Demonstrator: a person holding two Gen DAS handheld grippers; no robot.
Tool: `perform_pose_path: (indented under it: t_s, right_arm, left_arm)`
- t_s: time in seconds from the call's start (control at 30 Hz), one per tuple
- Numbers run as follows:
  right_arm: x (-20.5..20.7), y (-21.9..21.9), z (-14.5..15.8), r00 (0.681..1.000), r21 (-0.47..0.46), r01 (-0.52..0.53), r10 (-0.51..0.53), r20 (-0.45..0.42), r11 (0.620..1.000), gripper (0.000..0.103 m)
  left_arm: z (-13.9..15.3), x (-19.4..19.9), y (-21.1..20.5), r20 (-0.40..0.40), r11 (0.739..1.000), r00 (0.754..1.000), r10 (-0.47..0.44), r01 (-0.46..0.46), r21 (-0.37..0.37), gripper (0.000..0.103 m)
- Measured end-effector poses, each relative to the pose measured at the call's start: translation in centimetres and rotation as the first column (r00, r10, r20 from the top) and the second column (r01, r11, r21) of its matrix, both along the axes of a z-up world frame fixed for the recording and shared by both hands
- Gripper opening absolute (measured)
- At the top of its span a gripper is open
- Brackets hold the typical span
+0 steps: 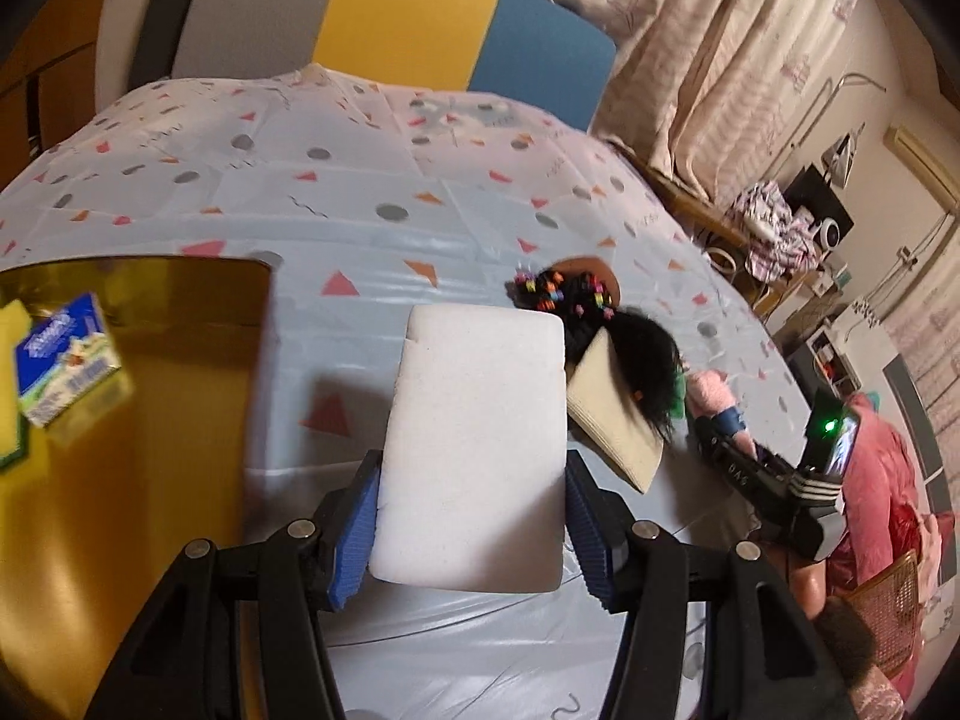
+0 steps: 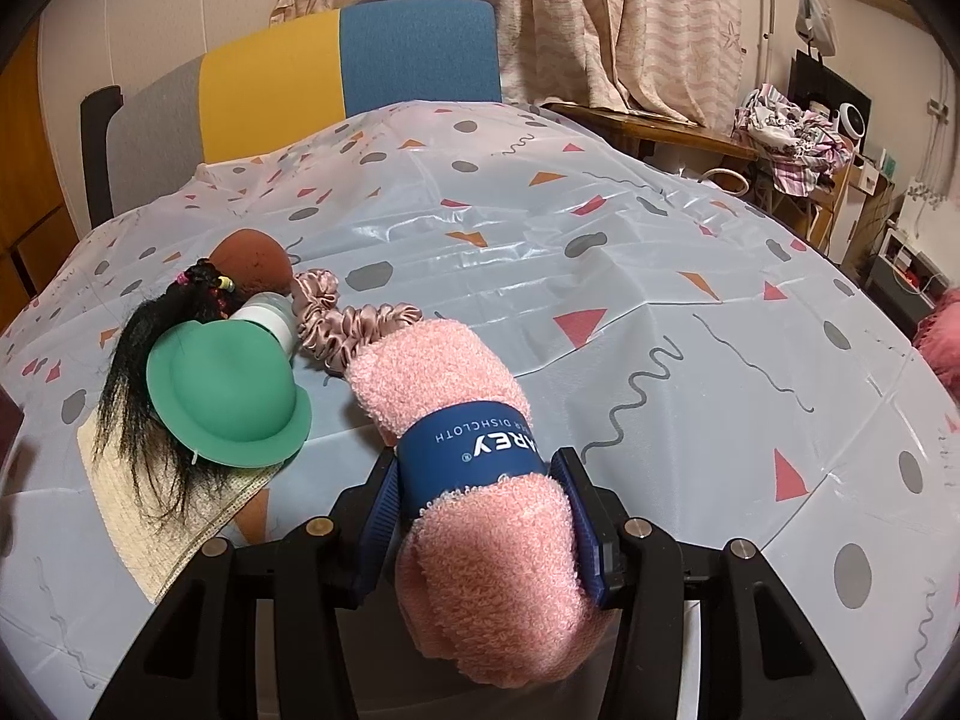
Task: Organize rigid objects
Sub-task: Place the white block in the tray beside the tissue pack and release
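White foam block (image 1: 474, 450) pinched in the left gripper (image 1: 471, 516), lifted over the patterned tabletop (image 1: 372, 276).
Just right of it lie a black hairpiece (image 1: 636, 354) and a beige pad (image 1: 612, 420); a yellow bin (image 1: 150, 390) with a blue carton (image 1: 66, 360) stands left. The right gripper (image 2: 480, 516) fingers squeeze a pink rolled dishcloth (image 2: 456, 420), band reading "DISHCLOTH", beside a green hat (image 2: 228, 384) and pink scrunchie (image 2: 342, 318).

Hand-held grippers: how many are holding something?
2. Left hand-held gripper grips a white foam block; right hand-held gripper grips a rolled pink dishcloth.
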State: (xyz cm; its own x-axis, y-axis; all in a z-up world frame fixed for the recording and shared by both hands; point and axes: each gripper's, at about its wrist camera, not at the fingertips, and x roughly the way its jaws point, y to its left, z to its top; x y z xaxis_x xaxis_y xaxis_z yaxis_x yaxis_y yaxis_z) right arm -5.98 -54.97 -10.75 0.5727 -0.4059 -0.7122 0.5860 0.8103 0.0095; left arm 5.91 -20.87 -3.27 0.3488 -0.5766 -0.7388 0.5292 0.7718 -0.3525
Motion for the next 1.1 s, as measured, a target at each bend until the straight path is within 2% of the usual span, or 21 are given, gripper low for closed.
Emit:
perform_pose_path:
  t_s: [0.23, 0.43, 0.53, 0.77, 0.87, 0.93, 0.97, 1.1]
  right_arm:
    - [0.1, 0.2, 0.0, 1.000, -0.018, 0.002, -0.002, -0.017, 1.000, 0.051]
    - [0.3, 0.5, 0.0, 1.000, -0.040, 0.005, -0.006, -0.028, 0.999, 0.050]
    - [0.3, 0.7, 0.1, 0.999, -0.056, 0.009, -0.011, -0.034, 0.998, 0.049]
    - [0.4, 1.0, 0.2, 0.999, -0.082, 0.016, -0.020, -0.041, 0.996, 0.046]
    - [0.2, 1.1, 0.3, 0.999, -0.092, 0.024, -0.027, -0.036, 0.995, 0.046]
    - [0.0, 1.0, 0.4, 0.999, -0.095, 0.032, -0.035, -0.031, 0.995, 0.045]
    - [-0.1, 1.0, 0.5, 0.999, -0.094, 0.036, -0.039, -0.028, 0.995, 0.045]
    - [-0.3, 0.7, 0.6, 0.998, -0.091, 0.053, -0.055, -0.019, 0.994, 0.045]
  left_arm:
    - [1.4, 2.3, 4.9, 0.015, 0.995, 0.995, 0.101, -0.101, -0.025, 0.057]
    - [0.1, 5.8, 8.7, -0.032, 0.982, 0.982, 0.188, -0.188, 0.009, 0.057]
    - [-1.4, 7.7, 9.3, -0.073, 0.979, 0.978, 0.198, -0.194, 0.059, 0.058]
    - [-3.7, 9.9, 9.0, -0.138, 0.979, 0.972, 0.191, -0.178, 0.101, 0.058]
    - [-4.2, 10.1, 8.3, -0.144, 0.981, 0.974, 0.174, -0.159, 0.112, 0.062]
    - [-4.2, 10.0, 7.8, -0.130, 0.978, 0.976, 0.177, -0.160, 0.132, 0.082]
    - [-4.1, 9.9, 7.7, -0.119, 0.977, 0.977, 0.179, -0.162, 0.136, 0.085]
    - [-3.8, 9.4, 8.1, -0.118, 0.984, 0.980, 0.162, -0.151, 0.093, 0.085]
